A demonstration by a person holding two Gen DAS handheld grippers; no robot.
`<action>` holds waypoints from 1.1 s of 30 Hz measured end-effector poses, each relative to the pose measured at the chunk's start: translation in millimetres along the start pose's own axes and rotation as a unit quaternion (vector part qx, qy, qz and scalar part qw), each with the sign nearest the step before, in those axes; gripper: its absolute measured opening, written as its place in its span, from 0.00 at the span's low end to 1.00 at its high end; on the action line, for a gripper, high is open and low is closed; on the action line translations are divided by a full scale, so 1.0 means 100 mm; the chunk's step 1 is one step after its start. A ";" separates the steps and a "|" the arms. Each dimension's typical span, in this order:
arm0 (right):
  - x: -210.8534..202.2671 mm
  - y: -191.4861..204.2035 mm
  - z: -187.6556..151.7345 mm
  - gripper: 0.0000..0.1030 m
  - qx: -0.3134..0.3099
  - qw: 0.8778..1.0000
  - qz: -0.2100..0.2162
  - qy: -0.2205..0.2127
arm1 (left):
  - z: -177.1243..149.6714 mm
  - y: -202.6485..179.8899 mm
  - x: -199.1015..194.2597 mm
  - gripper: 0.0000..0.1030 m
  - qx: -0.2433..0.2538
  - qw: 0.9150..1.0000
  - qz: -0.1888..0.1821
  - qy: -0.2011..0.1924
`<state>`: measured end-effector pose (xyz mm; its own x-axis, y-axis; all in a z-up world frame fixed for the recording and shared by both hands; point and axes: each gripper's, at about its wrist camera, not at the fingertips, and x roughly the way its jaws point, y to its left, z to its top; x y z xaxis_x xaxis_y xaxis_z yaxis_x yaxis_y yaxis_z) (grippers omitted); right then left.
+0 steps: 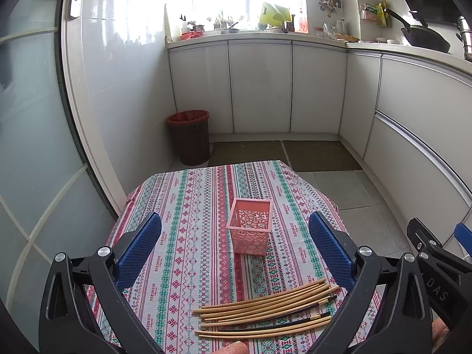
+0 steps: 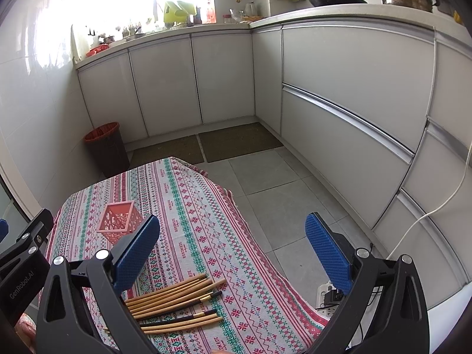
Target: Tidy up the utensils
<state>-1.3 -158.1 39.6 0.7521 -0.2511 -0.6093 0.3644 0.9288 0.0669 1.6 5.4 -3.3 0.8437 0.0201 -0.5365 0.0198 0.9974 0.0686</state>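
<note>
I am hovering the left gripper (image 1: 234, 244) and right gripper (image 2: 233, 250), both spread wide and empty, behind the basket (image 1: 250, 225); chopsticks (image 1: 265, 309) look light, stiff, slippery, so I'm aiming mid-length.

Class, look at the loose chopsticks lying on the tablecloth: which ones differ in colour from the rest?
The two black chopsticks stand out: one lies in the nearer group, the other shows its dark end in the farther group. The rest are tan chopsticks.

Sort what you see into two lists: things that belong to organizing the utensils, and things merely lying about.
Belongs to the job:
chopsticks
pink holder basket
left hand-held gripper
right hand-held gripper

Just about:
trash bin
floor mats
wok
power strip
</note>
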 end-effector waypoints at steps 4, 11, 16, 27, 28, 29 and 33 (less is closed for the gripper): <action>0.00 0.00 0.00 0.94 0.000 1.000 0.000 0.000 | 0.00 0.00 0.00 0.93 0.000 1.000 0.000 0.000; 0.00 -0.01 -0.01 0.94 0.000 1.000 0.000 0.000 | 0.00 0.00 0.00 0.93 0.000 1.000 0.000 0.000; 0.00 -0.01 -0.01 0.94 0.000 1.000 0.000 0.001 | 0.01 0.00 0.00 0.93 0.001 1.000 0.000 0.002; 0.00 -0.02 -0.01 0.94 0.002 1.000 -0.001 0.001 | 0.03 0.00 0.02 0.93 0.002 1.000 -0.001 0.007; 0.00 -0.02 -0.01 0.93 0.003 1.000 -0.001 0.001 | 0.02 0.00 0.03 0.93 0.002 1.000 -0.002 0.009; 0.00 -0.03 -0.01 0.93 0.004 1.000 -0.001 0.002 | 0.02 -0.01 0.05 0.93 0.002 1.000 -0.003 0.011; -0.01 -0.08 0.01 0.93 0.020 1.000 0.000 0.000 | -0.02 -0.03 0.18 0.93 0.008 0.999 -0.013 0.041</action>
<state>-4.3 -165.7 40.0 0.7526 -0.2515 -0.6086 0.3859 0.9173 0.0981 15.8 2.8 -14.6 0.7961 0.0004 -0.6052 0.0500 0.9965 0.0664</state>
